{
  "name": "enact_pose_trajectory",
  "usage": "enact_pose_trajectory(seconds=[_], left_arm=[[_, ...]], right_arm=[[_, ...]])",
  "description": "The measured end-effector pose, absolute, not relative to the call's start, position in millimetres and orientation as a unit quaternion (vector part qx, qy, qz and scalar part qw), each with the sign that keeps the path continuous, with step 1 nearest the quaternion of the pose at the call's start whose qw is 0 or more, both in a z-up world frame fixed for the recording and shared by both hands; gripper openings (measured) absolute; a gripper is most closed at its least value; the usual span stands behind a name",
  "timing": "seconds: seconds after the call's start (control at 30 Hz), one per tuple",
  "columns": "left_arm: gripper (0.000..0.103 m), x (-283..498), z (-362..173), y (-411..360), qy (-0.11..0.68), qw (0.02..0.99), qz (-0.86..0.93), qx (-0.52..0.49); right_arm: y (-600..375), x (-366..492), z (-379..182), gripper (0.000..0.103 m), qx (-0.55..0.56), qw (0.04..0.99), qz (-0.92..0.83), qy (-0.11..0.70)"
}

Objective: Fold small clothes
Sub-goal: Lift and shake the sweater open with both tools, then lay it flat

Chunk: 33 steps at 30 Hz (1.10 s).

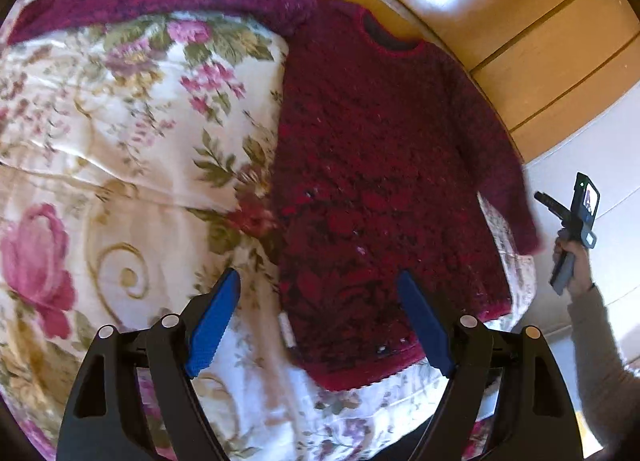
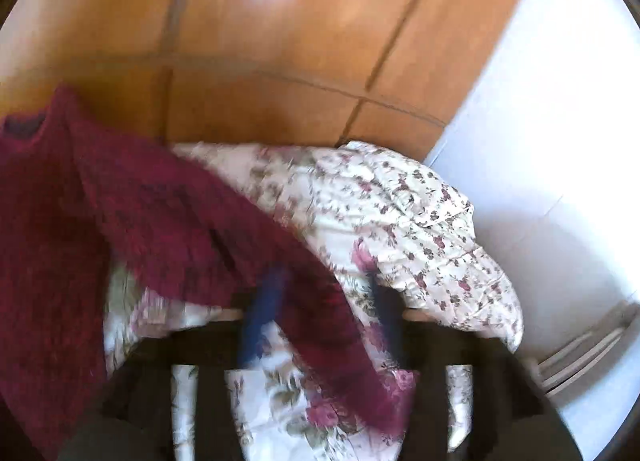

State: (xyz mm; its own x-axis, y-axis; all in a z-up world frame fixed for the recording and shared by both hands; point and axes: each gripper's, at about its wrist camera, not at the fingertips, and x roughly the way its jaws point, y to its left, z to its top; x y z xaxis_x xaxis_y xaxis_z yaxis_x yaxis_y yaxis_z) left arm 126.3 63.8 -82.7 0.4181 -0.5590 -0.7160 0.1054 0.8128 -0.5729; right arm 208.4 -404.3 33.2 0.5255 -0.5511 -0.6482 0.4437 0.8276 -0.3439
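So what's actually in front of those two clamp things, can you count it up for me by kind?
Knitted sweaters, dark red: 1
Floral bedcovers: 1
Small-flowered pillows: 1
Handheld grippers: 2, the left gripper open over the sweater's hem, the right gripper blurred, open, with the sleeve lying across it
Total: 5

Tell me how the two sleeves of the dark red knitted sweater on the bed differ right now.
The dark red knitted sweater's two sleeves, seen from the left wrist camera:

1. The picture-left sleeve stretches straight out sideways from the shoulder; the picture-right sleeve hangs down alongside the body.
2. The outstretched sleeve lies along the far edge of the floral bedspread; the other runs along the bed's side edge, its cuff at the rim.

Both lie unfolded.
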Motion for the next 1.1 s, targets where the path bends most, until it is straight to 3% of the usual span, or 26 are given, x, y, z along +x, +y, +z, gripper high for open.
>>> enact_pose_trajectory(seconds=[0.17,0.33,0.4,0.47,0.5,0.57,0.67,0.87,1.1], left_arm=[[0.065,133,-89,51,0.518,0.796,-0.221,-0.225],[0.065,136,-96,43,0.525,0.790,-0.218,-0.229],[0.054,138,-95,43,0.525,0.789,-0.215,-0.237],[0.029,141,-97,39,0.524,0.790,-0.212,-0.237],[0.022,140,-97,40,0.522,0.792,-0.212,-0.235],[0.017,137,-95,42,0.512,0.800,-0.213,-0.230],[0.014,128,-81,38,0.491,0.816,-0.217,-0.215],[0.014,83,-53,43,0.466,0.826,-0.242,-0.204],[0.014,34,-79,23,0.500,0.813,-0.241,-0.176]], right_arm=[[-376,166,42,0.089,-0.009,0.903,-0.221,0.369],[-335,127,-11,0.089,0.166,0.864,-0.016,0.474],[-316,114,-46,0.083,0.208,0.834,0.018,0.511],[-302,105,-70,0.065,0.235,0.812,0.035,0.533],[-298,104,-76,0.063,0.239,0.813,0.034,0.529],[-291,104,-71,0.028,0.232,0.820,0.046,0.522],[-277,103,-50,0.020,0.192,0.833,0.048,0.516],[-272,81,-10,0.017,0.102,0.865,0.063,0.487],[-291,35,-42,0.015,0.063,0.843,0.018,0.533]])
